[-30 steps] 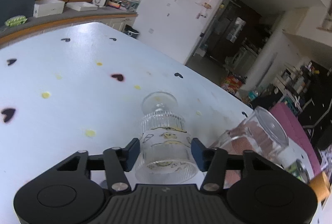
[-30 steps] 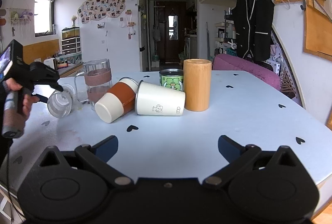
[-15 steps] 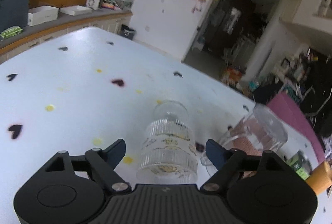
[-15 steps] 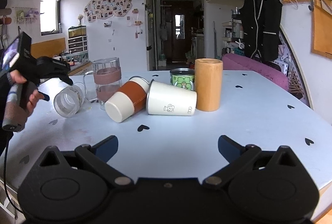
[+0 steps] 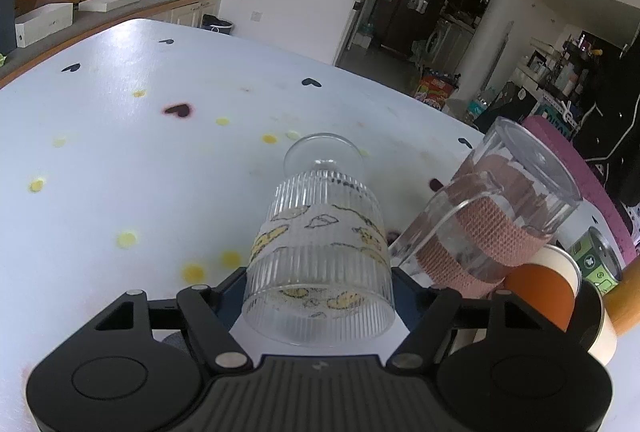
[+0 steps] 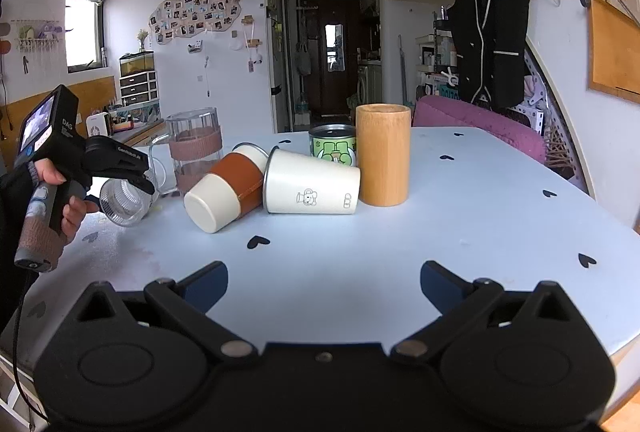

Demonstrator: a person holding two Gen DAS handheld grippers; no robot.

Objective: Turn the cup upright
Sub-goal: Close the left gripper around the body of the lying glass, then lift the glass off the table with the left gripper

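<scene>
The left gripper [image 5: 318, 288] sits low in the frame with its jaws spread around the mouth end of the ribbed glass cup [image 5: 320, 244]; whether the pads touch it cannot be told. The cup lies on its side on the pale table [image 5: 120, 159], foot pointing away, just left of a handled glass mug [image 5: 492, 216]. The right gripper [image 6: 324, 280] hangs wide apart, holding nothing, below a white cup [image 6: 310, 187] lying toppled at frame centre.

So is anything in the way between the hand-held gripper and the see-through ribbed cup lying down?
No. The ribbed glass cup already lies between the left hand-held gripper's open fingers, nothing between them.
</scene>
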